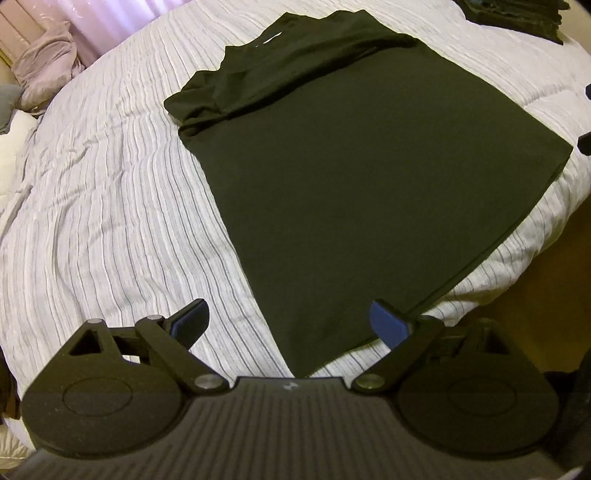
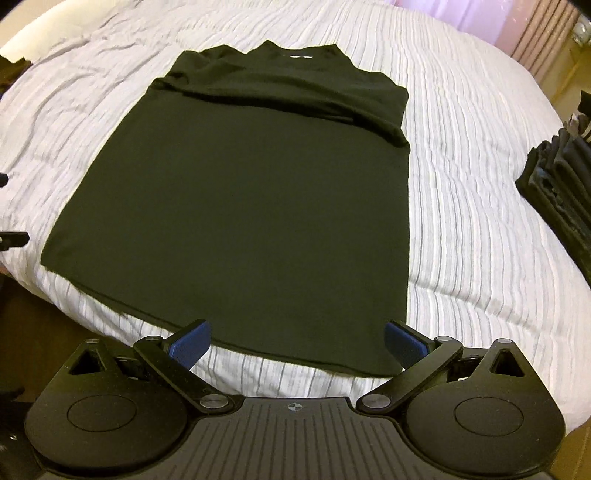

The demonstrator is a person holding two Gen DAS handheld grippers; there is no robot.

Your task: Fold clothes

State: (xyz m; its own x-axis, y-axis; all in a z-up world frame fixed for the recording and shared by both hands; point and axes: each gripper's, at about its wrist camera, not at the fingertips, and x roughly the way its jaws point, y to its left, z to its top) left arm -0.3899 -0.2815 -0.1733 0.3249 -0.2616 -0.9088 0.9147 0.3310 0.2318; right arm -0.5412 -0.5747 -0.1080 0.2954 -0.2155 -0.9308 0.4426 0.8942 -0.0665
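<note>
A black T-shirt (image 1: 347, 177) lies flat on the white striped bedspread (image 1: 110, 221), sleeves folded in, collar far from me, hem nearest. It also shows in the right wrist view (image 2: 258, 199). My left gripper (image 1: 291, 325) is open and empty, hovering over the hem's left corner. My right gripper (image 2: 297, 345) is open and empty, just above the hem near its right corner. Tips of the other gripper show at the right edge of the left wrist view (image 1: 585, 140) and at the left edge of the right wrist view (image 2: 13, 238).
A stack of folded dark clothes (image 2: 561, 188) sits on the bed to the right, also visible at the top right in the left wrist view (image 1: 517, 16). Pink and grey pillows (image 1: 44, 62) lie at the far left. The bed edge and wooden floor (image 1: 546, 280) are near the hem.
</note>
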